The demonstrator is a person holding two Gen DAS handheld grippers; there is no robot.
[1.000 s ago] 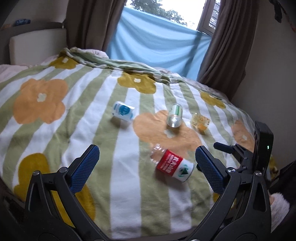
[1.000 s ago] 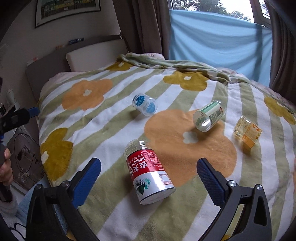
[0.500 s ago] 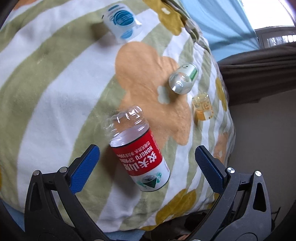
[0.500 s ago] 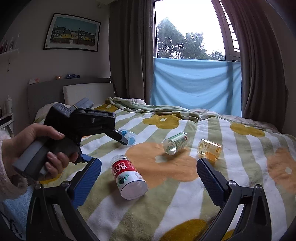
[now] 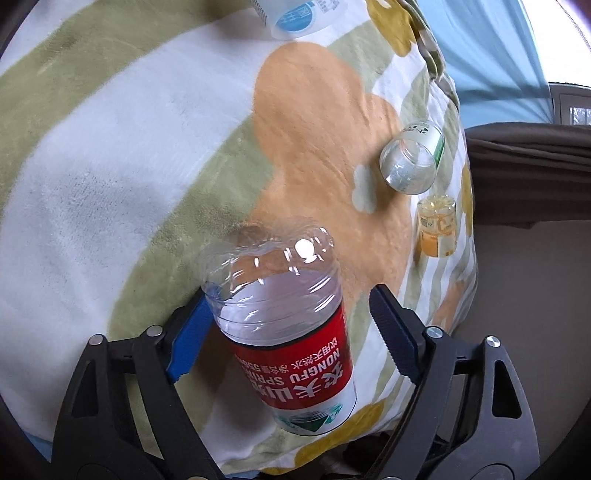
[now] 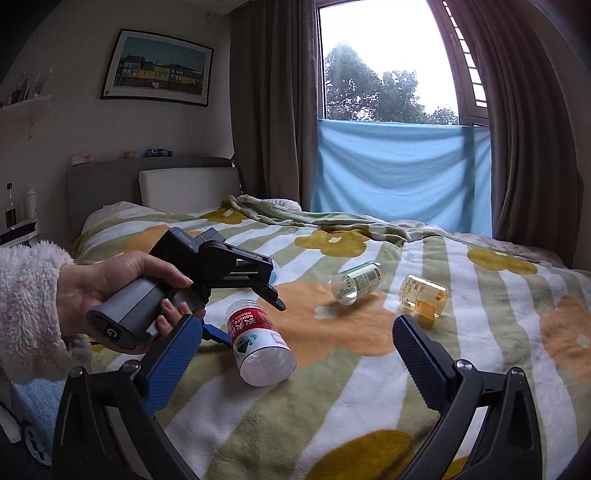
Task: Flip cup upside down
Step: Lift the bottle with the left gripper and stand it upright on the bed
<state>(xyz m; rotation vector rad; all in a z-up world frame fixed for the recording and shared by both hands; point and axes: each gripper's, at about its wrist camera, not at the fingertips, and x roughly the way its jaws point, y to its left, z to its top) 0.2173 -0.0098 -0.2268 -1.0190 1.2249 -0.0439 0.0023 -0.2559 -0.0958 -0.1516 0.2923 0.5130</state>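
A clear cup with a red label (image 5: 291, 354) lies on its side on the flowered blanket (image 5: 110, 155). My left gripper (image 5: 288, 295) is open and straddles it, one blue finger on each side. The left finger is at the cup's wall; the right finger (image 5: 391, 325) stands a little apart from it. In the right wrist view a hand holds the left gripper (image 6: 243, 317) over the same cup (image 6: 258, 343). My right gripper (image 6: 295, 323) hangs open above the blanket's near part with nothing between its fingers.
Other cups lie on their sides farther on: a green-labelled clear one (image 6: 354, 284), an amber one (image 6: 424, 295), and a blue-and-white one (image 5: 299, 18). The bed's edge (image 5: 369, 439) is just below the red cup. A headboard (image 6: 110, 184) and curtains (image 6: 528, 147) stand behind.
My left gripper has dropped down and forward onto the red-labelled cup, so its fingers now flank it. My right gripper has barely moved in the last half second.
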